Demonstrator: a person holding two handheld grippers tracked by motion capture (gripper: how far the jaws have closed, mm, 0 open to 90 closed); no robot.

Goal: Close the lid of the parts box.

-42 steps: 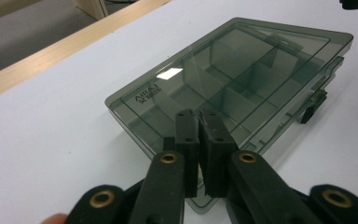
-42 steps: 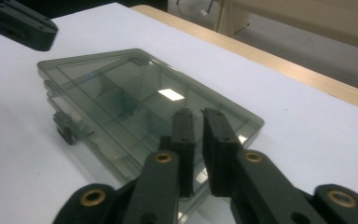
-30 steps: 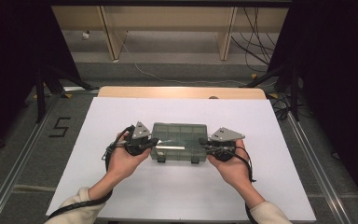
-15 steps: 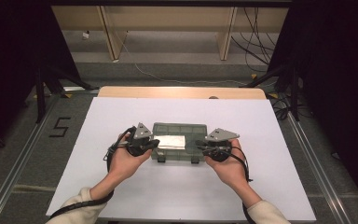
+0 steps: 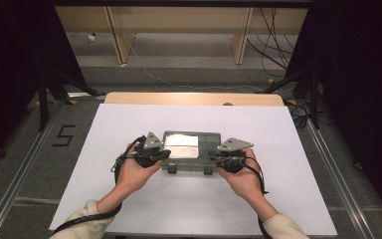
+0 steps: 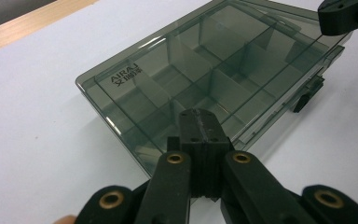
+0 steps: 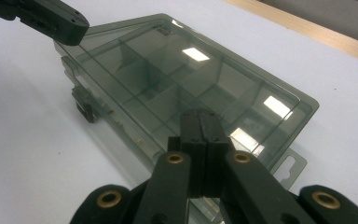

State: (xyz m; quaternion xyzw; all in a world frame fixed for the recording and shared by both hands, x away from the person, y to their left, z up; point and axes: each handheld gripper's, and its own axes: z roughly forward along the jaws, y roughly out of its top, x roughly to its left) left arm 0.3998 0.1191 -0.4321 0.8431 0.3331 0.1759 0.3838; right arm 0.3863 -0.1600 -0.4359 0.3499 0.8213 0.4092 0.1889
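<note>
While the smoky plastic box (image 5: 188, 151) lies flat near the middle of the white table (image 5: 288, 199), its long axis runs from the person's left to right, and one tool sits at each short end. Seen from above, the left gripper (image 5: 155, 154) is at the box's left end and the right gripper (image 5: 223, 159) at its right end, so neither hand is clearly nearer; the box lies straight between them. In the left gripper view the jaws are pressed together with no gap, their tips (image 6: 200, 122) over the near edge of the lid. The right gripper view shows the same: jaws together, tips (image 7: 200, 122) resting over the lid's near edge. Nothing seems pinched between either pair, so I judge they are pressing on the lid or bracing the box rather than gripping it.

The two latches (image 7: 86, 108) sit on the long side facing the person, so any opening move would likely come from that edge. Whether the latches are fastened is hard to make out. The compartments (image 6: 233, 74) look empty through the tinted lid, though glare (image 7: 195, 53) hides part of them. Actual contact between tips and lid cannot be confirmed
</note>
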